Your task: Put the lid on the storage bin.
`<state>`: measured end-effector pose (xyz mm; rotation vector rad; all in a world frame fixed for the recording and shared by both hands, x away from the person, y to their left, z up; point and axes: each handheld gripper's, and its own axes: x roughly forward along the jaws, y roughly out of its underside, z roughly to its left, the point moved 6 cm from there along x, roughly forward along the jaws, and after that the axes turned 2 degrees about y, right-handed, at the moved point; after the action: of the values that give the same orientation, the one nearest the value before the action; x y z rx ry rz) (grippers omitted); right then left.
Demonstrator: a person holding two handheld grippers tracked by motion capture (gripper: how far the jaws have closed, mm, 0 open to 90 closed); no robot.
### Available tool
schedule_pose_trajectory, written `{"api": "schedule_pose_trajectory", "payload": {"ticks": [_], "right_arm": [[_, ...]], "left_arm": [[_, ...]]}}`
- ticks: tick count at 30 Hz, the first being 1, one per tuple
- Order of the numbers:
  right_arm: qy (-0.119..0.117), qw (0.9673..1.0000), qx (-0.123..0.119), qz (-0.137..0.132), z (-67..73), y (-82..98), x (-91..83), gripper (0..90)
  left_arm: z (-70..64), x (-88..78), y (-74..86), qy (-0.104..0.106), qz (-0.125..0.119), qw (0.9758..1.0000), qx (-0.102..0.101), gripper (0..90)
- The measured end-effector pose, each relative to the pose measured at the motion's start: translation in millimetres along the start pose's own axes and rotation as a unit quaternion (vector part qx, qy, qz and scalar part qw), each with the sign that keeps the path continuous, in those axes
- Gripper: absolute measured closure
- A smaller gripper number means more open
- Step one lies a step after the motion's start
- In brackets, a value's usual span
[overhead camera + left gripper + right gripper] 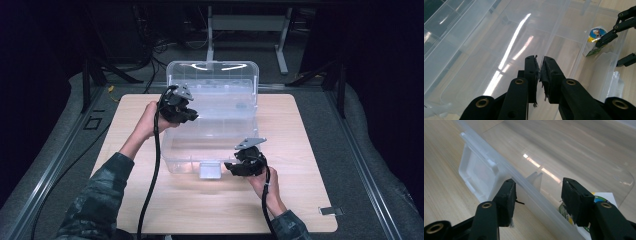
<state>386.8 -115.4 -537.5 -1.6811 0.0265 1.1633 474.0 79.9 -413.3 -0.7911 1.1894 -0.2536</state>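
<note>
One wooden table (150, 210) bears one clear plastic bin (180, 160) with its lid up, holding one small carton (594, 41) whose label shows a round picture but no legible writing, while the left gripper (540, 65) is closed empty above the bin and the right gripper (537, 197) straddles the front wall, jaws parted.

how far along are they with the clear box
Done: a small green and white carton already lies inside the clear plastic storage box, whose lid stands open. In hand: the right gripper straddles the front wall near the latch; the left gripper, shut on nothing, hangs over the box. Left: apparently closing and latching the lid.
</note>
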Motion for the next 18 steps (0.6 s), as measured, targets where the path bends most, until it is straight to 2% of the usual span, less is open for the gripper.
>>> {"api": "schedule_pose_trajectory", "payload": {"ticks": [7, 18], "right_arm": [[0.001, 1.0, 0.001, 0.001, 0.0, 0.0, 0.1, 45.9], [0.0, 1.0, 0.001, 0.003, -0.2, -0.1, 0.0, 46.0]], "left_arm": [[-5.2, -1.2, 3.0, 0.002, -0.006, 1.0, -0.002, 81.6], [-16.1, -2.8, 10.0, -0.006, -0.012, 0.9999, 0.007, 81.7]]}}
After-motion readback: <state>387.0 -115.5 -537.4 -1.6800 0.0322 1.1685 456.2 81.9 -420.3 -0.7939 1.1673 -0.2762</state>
